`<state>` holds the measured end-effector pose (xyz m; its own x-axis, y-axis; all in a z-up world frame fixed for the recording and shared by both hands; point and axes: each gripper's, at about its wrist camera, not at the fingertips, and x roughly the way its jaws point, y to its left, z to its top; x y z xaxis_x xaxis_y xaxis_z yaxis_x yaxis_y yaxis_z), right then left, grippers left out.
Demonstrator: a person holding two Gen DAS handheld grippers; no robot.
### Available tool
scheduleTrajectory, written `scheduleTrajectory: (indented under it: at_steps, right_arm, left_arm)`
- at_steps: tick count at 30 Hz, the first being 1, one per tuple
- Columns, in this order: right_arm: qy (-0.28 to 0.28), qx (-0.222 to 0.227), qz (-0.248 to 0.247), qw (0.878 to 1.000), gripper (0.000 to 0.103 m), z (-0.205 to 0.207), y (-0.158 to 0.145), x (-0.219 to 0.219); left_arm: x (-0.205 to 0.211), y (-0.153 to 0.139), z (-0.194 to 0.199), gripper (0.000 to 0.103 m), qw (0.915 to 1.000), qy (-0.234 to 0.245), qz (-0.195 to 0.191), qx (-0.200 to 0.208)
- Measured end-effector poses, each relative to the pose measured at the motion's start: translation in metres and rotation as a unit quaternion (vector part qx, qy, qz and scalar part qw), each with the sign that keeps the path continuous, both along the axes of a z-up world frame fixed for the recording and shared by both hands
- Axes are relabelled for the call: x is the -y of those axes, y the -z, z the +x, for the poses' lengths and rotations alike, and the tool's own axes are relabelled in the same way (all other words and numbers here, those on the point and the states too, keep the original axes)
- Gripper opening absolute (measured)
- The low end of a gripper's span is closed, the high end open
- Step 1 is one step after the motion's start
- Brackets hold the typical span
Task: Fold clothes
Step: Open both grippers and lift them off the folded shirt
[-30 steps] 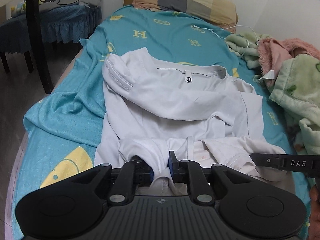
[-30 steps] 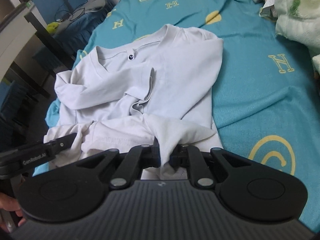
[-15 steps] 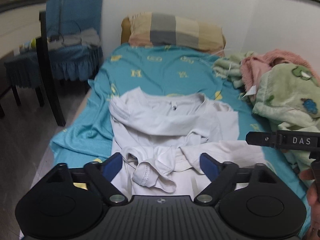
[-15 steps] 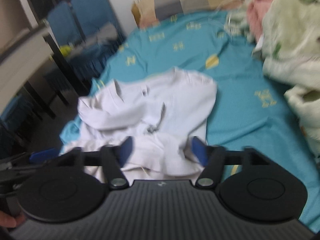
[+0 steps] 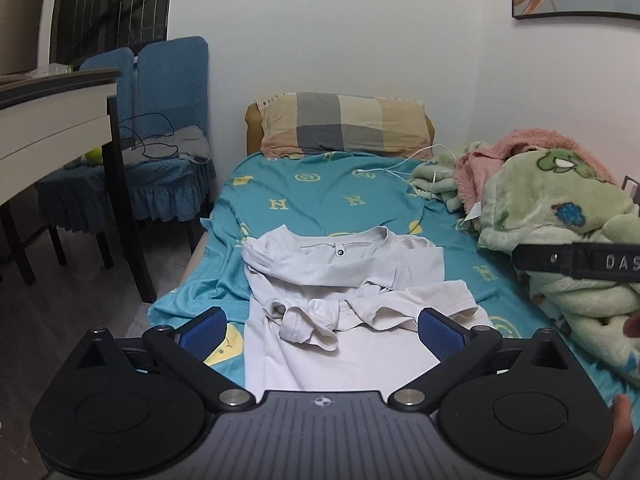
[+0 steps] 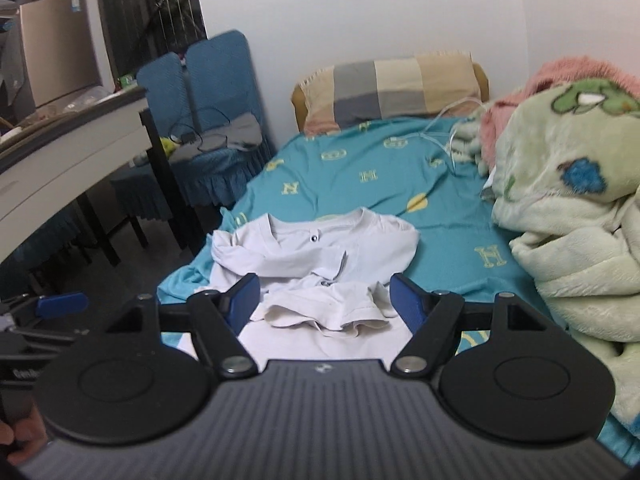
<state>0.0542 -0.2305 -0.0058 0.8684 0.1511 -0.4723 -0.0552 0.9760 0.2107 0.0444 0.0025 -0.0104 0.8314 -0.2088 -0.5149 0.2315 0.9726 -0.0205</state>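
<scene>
Here, white shirt [image 5: 344, 280] lying rumpled on the blue bed sheet [image 5: 328, 196], left gripper [image 5: 320, 330] wide open, right gripper [image 6: 325, 300] wide open, both holding nothing.

Your left tongs [image 5: 320, 330] are spread wide, blue pads [image 5: 202, 330] far apart, nothing between them. Your right tongs [image 6: 324, 300] are in the same state: fully spread, pads [image 6: 406, 300] clear, gripping nothing. Both are held level and pointing forward, side by side. Each wrist view catches the other tool at its edge. Fingertips of your right hand [image 5: 620, 420] show low at the left view's edge; your left hand [image 6: 20, 438] is wrapped on its handle.
</scene>
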Motion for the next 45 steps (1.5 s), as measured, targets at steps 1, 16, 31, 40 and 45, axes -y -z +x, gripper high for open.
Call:
scheduleTrajectory:
  at_steps: [1,16,31,40,45]
  right_arm:
    - [0.000,0.002,0.002,1.000,0.074,0.000,0.000,0.000]
    - [0.009,-0.014,0.004,1.000,0.073,0.010,0.011,0.002]
    - [0.014,-0.017,0.003,1.000,0.073,0.011,0.012,0.001]
    - [0.014,-0.019,0.008,1.000,0.073,0.010,0.012,0.001]
    - [0.012,-0.021,0.010,1.000,0.073,0.011,0.012,0.000]
  left_arm:
    - [0.000,0.000,-0.001,0.103,1.0000,-0.002,0.000,0.000]
    - [-0.010,0.007,0.017,0.103,0.9995,-0.018,-0.017,-0.021]
    - [-0.012,0.012,0.021,0.103,0.9990,-0.021,-0.022,-0.032]
    - [-0.009,0.020,0.026,0.103,0.9986,-0.022,-0.019,-0.045]
    - [-0.010,0.027,0.030,0.103,0.9976,-0.028,-0.016,-0.061]
